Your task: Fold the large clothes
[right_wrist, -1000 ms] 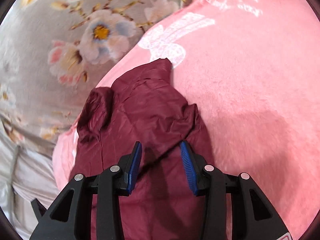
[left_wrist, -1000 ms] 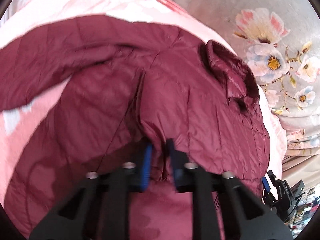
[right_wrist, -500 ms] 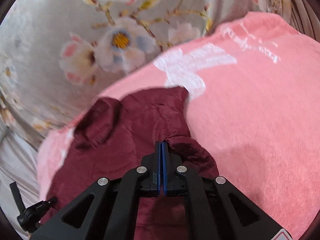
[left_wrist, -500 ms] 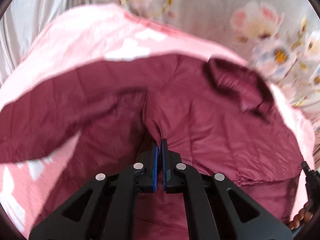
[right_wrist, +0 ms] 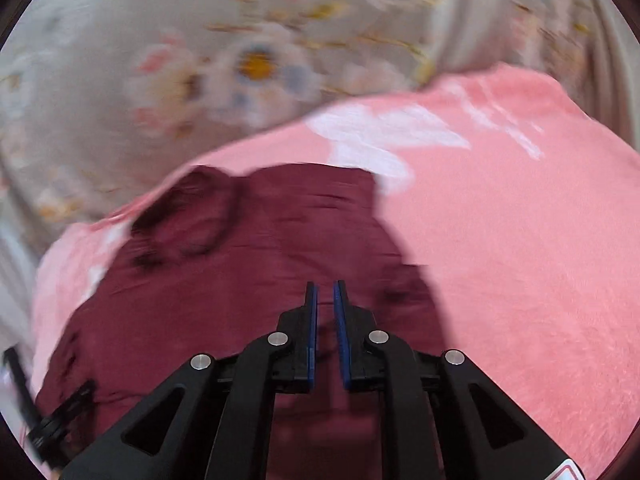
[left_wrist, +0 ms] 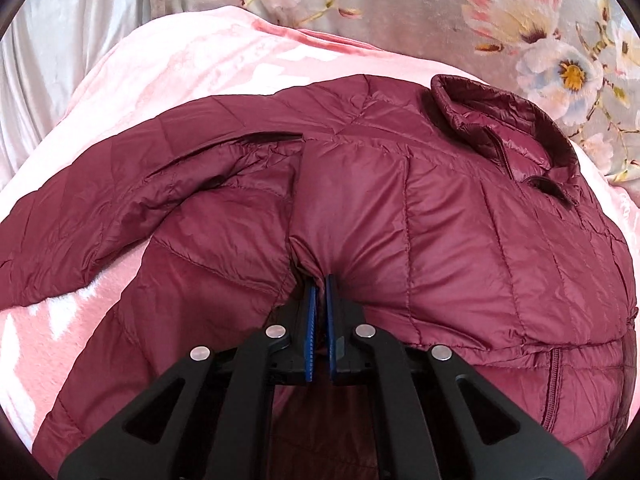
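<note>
A maroon jacket (left_wrist: 460,240) lies spread on the pink blanket (left_wrist: 192,64), collar (left_wrist: 492,120) near the blanket's far edge by the floral curtain (left_wrist: 400,0). The left gripper (left_wrist: 319,284) pinches a jacket fold. The right gripper (right_wrist: 325,292) hovers over the jacket, jaws slightly parted, gripping nothing; bare blanket lies to its right.

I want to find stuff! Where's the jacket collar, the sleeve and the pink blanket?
jacket collar (left_wrist: 496,120), left wrist view, on its standing rim.
sleeve (left_wrist: 132,200), left wrist view, mid-sleeve.
pink blanket (right_wrist: 520,240), right wrist view, bare pink part.

My left gripper (left_wrist: 319,284) and right gripper (right_wrist: 325,290): chunky black frames, blue ribbed pads (right_wrist: 340,320), shiny silver screws.
</note>
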{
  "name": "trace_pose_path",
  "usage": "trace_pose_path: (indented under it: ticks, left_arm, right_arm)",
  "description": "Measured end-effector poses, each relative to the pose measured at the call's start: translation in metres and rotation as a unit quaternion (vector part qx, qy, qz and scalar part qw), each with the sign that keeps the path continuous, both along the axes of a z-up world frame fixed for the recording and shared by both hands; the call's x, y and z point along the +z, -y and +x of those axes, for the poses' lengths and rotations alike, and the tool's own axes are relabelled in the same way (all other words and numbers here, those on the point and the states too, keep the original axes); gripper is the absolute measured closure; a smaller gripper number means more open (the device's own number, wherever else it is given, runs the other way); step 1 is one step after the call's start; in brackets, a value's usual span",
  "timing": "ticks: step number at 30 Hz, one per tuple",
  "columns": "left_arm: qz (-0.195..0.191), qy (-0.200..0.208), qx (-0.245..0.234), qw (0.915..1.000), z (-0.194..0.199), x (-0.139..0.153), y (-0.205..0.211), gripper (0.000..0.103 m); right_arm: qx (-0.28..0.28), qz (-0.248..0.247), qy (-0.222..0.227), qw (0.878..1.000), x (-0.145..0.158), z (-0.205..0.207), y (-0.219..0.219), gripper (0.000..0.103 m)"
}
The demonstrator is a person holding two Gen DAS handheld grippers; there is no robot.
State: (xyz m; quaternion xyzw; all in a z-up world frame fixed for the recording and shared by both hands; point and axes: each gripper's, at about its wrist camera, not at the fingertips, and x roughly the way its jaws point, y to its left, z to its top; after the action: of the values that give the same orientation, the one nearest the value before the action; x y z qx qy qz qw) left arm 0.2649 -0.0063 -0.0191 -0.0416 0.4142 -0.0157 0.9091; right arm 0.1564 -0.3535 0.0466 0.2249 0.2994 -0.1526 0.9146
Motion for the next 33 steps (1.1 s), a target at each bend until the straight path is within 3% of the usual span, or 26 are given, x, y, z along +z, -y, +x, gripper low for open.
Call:
trace_pose_path:
  ticks: [4, 8, 11, 14, 23, 26, 29, 31, 33]
  left_arm:
    - [0.003, 0.002, 0.001, 1.0, 0.0, 0.0, 0.005, 0.099]
    - [0.0, 0.002, 0.002, 1.0, 0.002, -0.001, 0.004, 0.098]
    - [0.0, 0.002, 0.001, 1.0, 0.002, -0.001, 0.003, 0.098]
    - [-0.004, 0.002, 0.0, 1.0, 0.002, -0.001, 0.003, 0.098]
    - [-0.008, 0.002, 0.0, 1.0, 0.002, -0.002, 0.002, 0.097]
    - [-0.036, 0.001, -0.001, 0.9993, 0.001, 0.0, -0.005, 0.094]
    - [-0.097, -0.014, 0.005, 0.9952, -0.017, 0.009, -0.036, 0.075]
    - [-0.127, -0.004, 0.032, 0.9914, -0.042, 0.025, -0.073, 0.036]
    - [-0.147, 0.03, 0.067, 0.9864, -0.069, 0.039, -0.118, 0.015]
  right_arm:
    - [0.129, -0.012, -0.012, 0.992, 0.007, 0.024, -0.076, 0.093]
    - [0.171, -0.011, -0.056, 0.984, -0.019, 0.052, -0.116, 0.093]
    - [0.173, 0.011, -0.091, 0.981, -0.045, 0.061, -0.118, 0.096]
    - [0.169, 0.025, -0.097, 0.981, -0.06, 0.06, -0.116, 0.102]
    - [0.164, 0.0, -0.099, 0.981, -0.062, 0.057, -0.125, 0.103]
    - [0.163, -0.002, -0.1, 0.981, -0.062, 0.058, -0.126, 0.103]
    - [0.154, -0.026, -0.105, 0.982, -0.055, 0.055, -0.131, 0.103]
    - [0.144, -0.058, -0.095, 0.983, -0.041, 0.038, -0.144, 0.089]
    - [0.155, -0.06, -0.069, 0.984, -0.026, 0.014, -0.16, 0.085]
